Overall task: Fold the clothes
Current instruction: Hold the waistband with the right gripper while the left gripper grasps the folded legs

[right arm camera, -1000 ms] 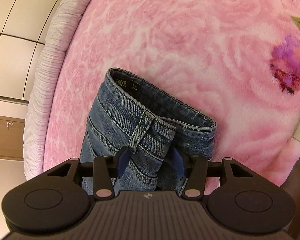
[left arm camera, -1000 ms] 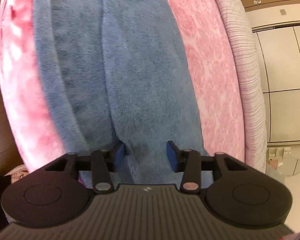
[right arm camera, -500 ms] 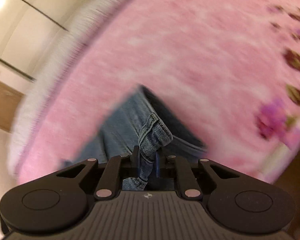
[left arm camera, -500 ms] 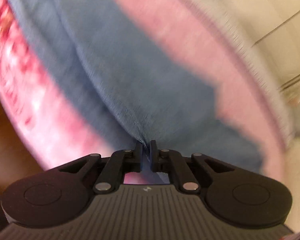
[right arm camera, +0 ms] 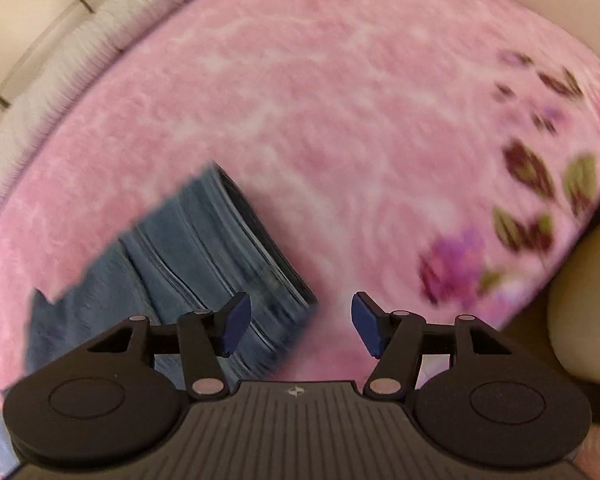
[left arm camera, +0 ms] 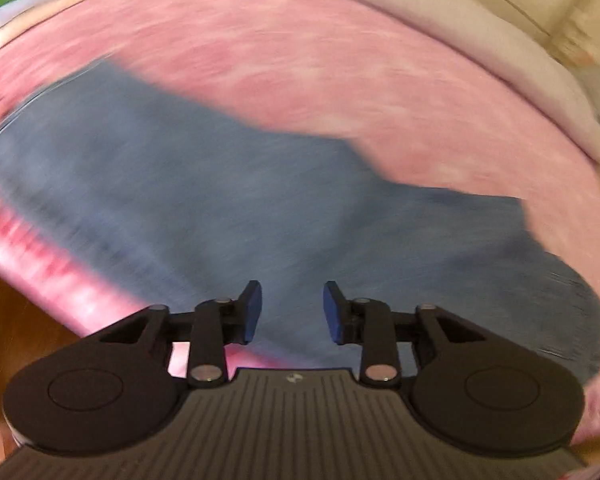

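Blue jeans (left arm camera: 240, 200) lie flat across a pink flowered blanket (left arm camera: 340, 68); the left wrist view is blurred by motion. My left gripper (left arm camera: 292, 308) hovers above the denim, its jaws opening, with nothing pinched between the blue pads. In the right wrist view the waistband end of the jeans (right arm camera: 204, 248) lies at lower left on the blanket (right arm camera: 320, 112). My right gripper (right arm camera: 300, 320) stands above it, jaws opening wide, with no cloth between them; the waistband's corner sits under the left pad.
A grey ribbed bed edge (right arm camera: 52, 80) borders the blanket, with pale cabinet doors (right arm camera: 16, 20) beyond. Wooden floor (left arm camera: 16, 312) shows at lower left in the left wrist view. A beige rounded object (right arm camera: 584, 328) sits at the right.
Both grippers were pinched on the jeans half a second ago and have since let go and spread. Both have lifted away from the cloth, and the left view has rolled.
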`<state>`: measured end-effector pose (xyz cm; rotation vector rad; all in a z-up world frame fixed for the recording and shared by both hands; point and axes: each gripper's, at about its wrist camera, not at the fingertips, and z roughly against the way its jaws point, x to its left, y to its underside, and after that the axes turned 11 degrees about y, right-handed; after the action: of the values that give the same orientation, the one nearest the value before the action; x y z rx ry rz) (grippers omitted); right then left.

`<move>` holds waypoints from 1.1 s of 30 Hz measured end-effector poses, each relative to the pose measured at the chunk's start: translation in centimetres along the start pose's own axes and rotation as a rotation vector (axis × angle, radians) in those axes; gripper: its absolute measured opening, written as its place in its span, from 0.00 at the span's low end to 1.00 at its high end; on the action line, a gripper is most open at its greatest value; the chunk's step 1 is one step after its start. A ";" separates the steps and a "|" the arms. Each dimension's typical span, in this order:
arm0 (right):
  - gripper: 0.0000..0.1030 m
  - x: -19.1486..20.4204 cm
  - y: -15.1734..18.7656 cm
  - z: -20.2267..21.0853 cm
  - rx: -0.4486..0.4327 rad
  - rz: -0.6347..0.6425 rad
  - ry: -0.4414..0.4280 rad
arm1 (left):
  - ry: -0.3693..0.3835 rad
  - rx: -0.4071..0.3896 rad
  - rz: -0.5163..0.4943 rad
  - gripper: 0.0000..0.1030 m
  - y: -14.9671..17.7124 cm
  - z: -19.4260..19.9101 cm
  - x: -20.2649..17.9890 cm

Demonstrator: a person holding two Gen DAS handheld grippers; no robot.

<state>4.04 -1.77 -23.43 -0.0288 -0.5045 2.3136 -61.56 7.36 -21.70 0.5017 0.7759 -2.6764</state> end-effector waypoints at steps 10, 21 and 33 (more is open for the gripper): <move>0.64 6.2 -6.2 -3.1 0.029 0.041 -0.107 | 0.339 0.226 -0.300 0.40 -9.8 -10.5 -8.9; 0.72 7.4 -10.4 -9.2 0.192 -0.140 -0.079 | 0.528 0.462 -0.227 0.54 -16.4 -22.2 -12.9; 0.25 8.6 -8.9 -8.3 0.181 -0.063 -0.140 | 0.576 0.446 -0.404 0.00 -14.7 -23.6 -13.5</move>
<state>5.29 12.71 -26.72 0.2348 -0.3582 2.3001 -49.42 34.98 -28.19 1.4054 0.4294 -3.1261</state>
